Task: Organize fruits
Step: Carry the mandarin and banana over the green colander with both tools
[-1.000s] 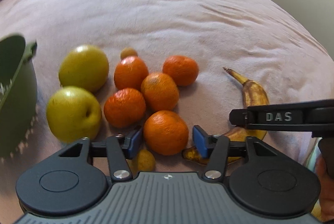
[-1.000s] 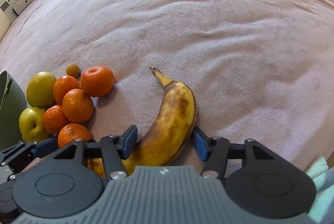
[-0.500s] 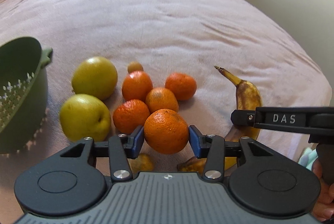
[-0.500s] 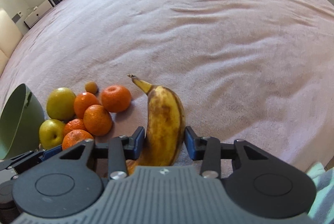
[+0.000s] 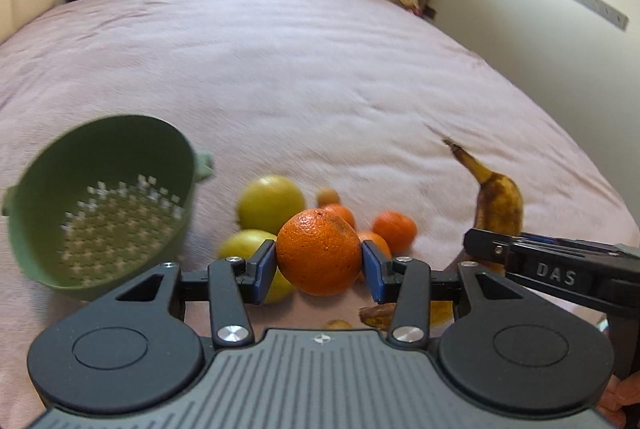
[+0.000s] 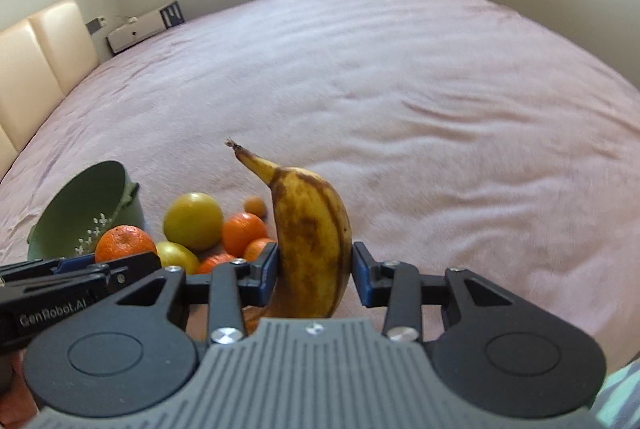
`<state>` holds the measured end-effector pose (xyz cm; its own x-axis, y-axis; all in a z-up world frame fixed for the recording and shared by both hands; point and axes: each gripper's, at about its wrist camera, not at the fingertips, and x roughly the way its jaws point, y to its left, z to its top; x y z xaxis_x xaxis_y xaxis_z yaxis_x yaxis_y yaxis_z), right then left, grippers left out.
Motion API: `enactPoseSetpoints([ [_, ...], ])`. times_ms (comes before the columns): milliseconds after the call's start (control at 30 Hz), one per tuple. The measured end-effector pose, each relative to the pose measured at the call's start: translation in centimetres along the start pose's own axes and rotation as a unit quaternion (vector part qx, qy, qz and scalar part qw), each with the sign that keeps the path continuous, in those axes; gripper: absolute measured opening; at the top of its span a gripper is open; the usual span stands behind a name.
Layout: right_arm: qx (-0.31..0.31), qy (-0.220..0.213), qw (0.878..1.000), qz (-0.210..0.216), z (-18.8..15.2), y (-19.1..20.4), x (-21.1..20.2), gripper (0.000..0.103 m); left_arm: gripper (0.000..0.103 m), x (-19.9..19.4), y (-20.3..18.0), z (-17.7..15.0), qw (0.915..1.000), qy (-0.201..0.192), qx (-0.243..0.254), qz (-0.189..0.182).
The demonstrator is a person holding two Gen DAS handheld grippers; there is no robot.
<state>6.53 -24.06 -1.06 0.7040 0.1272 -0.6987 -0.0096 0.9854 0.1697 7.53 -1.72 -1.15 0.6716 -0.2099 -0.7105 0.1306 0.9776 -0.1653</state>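
The left gripper [image 5: 319, 271] is clamped across the widest part of a round, pebbly-skinned orange [image 5: 319, 252], held above the fruit pile just right of the green perforated colander [image 5: 100, 205] on the pink bed [image 5: 320, 69]. The right gripper [image 6: 315, 275], whose jaws have just been closing, pinches the soft, brown-mottled banana [image 6: 310, 241] at its thick middle. The orange looks firm and light; the ripe banana probably bruises easily, so a gentle mid-body hold suits it.

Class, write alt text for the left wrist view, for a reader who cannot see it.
The left gripper holds an orange between its blue pads, lifted above a pink bedspread. Behind it lie two green apples and more oranges; a green colander sits left, and the right gripper holds a banana.
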Motion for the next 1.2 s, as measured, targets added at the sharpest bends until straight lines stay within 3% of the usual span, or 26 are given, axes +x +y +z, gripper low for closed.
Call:
enactPoseSetpoints([
  [300, -0.094, -0.056, 0.992, 0.068, 3.7, 6.4, -2.2, 0.036, 0.051, -3.1, 4.8, 2.7, 0.9969, -0.038, -0.054, 0.044],
  [600, -0.2, -0.065, 0.967, 0.145, 7.4, 14.0, 0.0, 0.036, 0.051, -2.9, 10.2, 4.7, 0.9903, -0.049, -0.102, 0.081],
  [733, -0.234, -0.048, 0.956, 0.172, 8.7, 16.6, 2.9, 0.036, 0.051, -1.9, 12.1, 4.1, 0.9861, -0.034, -0.126, 0.103],
  [933, -0.305, -0.01, 0.929, 0.208, 8.7, 20.1, 6.6, 0.036, 0.051, -1.0, 13.7, 3.5, 0.9818, -0.019, -0.149, 0.116],
  [1067, -0.349, 0.03, 0.911, 0.218, 8.4, 21.6, 9.2, 0.036, 0.051, 0.2, 13.9, 3.4, 0.9808, 0.002, -0.134, 0.142],
  [1200, -0.377, 0.081, 0.895, 0.224, 8.4, 22.1, 11.7, 0.036, 0.051, 1.2, 14.1, 2.9, 0.9808, 0.026, -0.132, 0.141],
])
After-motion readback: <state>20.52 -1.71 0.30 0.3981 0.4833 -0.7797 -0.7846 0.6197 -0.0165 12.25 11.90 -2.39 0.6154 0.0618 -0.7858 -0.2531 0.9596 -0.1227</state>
